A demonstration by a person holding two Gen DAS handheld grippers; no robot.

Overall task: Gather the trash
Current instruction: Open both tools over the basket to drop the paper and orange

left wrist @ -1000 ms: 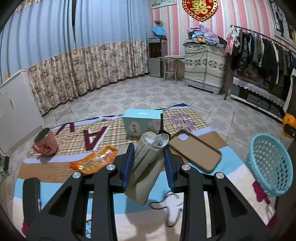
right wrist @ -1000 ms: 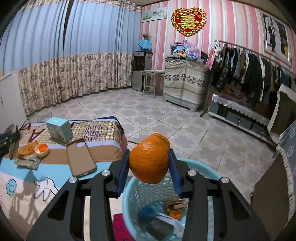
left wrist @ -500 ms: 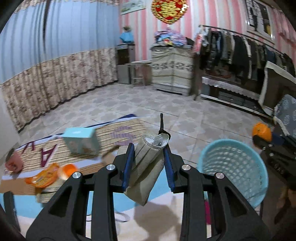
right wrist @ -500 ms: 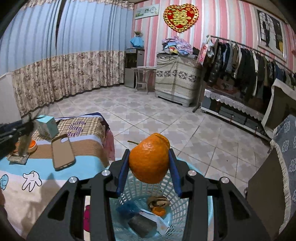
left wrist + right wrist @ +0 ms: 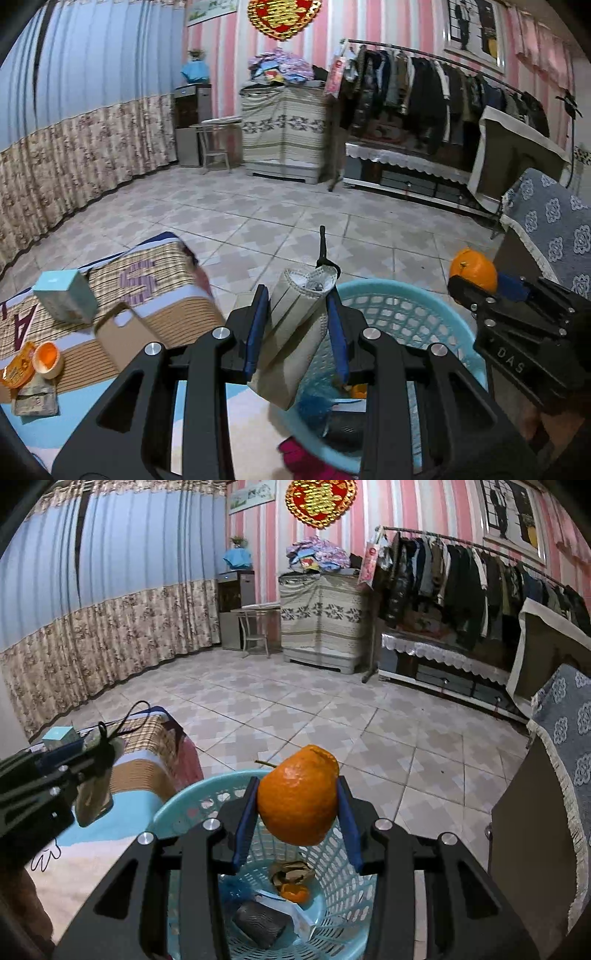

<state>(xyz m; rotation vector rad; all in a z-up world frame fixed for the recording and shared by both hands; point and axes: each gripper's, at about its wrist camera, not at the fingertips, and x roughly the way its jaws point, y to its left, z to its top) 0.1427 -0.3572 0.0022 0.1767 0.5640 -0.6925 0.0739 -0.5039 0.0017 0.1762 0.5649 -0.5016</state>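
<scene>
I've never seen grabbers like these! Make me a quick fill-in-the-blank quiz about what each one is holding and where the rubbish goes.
1. The right gripper is shut on a piece of ____ peel.
2. The left gripper grips a grey face ____.
3. Both grippers are held over a light blue plastic ____.
4. The tan phone case lies on the ____, not in the bin.

Missing words: orange; mask; basket; table

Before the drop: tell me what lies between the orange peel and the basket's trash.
Nothing: in the right wrist view, the orange peel hangs over the basket with only air beneath.
</scene>
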